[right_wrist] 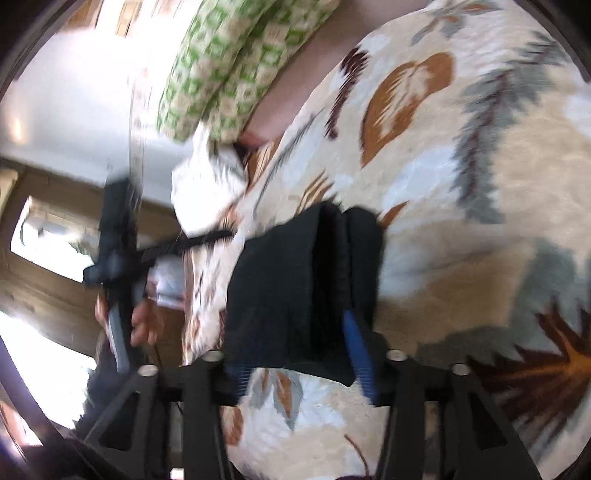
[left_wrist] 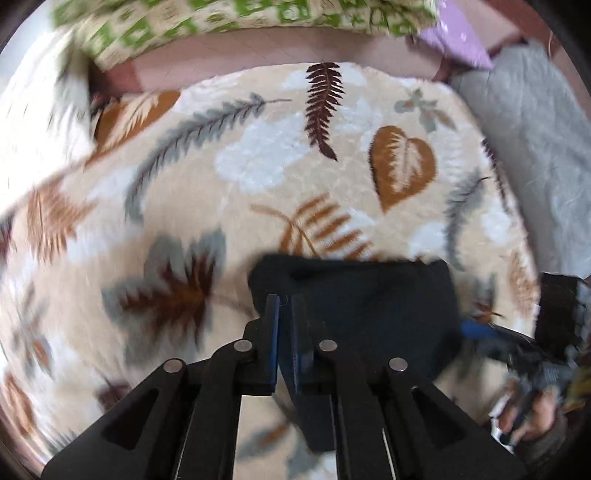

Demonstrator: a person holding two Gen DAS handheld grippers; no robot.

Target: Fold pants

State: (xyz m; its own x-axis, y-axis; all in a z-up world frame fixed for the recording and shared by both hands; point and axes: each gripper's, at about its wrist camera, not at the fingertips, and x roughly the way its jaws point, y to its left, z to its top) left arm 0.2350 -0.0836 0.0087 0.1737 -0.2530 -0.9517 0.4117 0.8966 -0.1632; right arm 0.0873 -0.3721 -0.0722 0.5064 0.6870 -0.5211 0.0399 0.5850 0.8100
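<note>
Up close in the left wrist view, the left tongs point steeply down with their two blue-edged jaws drawn together, only a thin slit between them and no cloth visible in it. Just beyond their tips lie the black pants, folded into a compact dark bundle on a cream leaf-print blanket that covers the bed. At the far edge sits a green-and-cream patterned pillow, with a lilac cushion to its right and a grey cloth along the right side. Near the right edge, blurred, the right tongs reach toward the bundle, a hand behind them.

Over in the right wrist view, the right tongs stand apart, the near end of the pants lying between the two jaws; whether the pads press on the cloth I cannot tell. The bundle rests on the blanket. To the left a hand holds the other, blurred tool, and the pillow lies far off.
</note>
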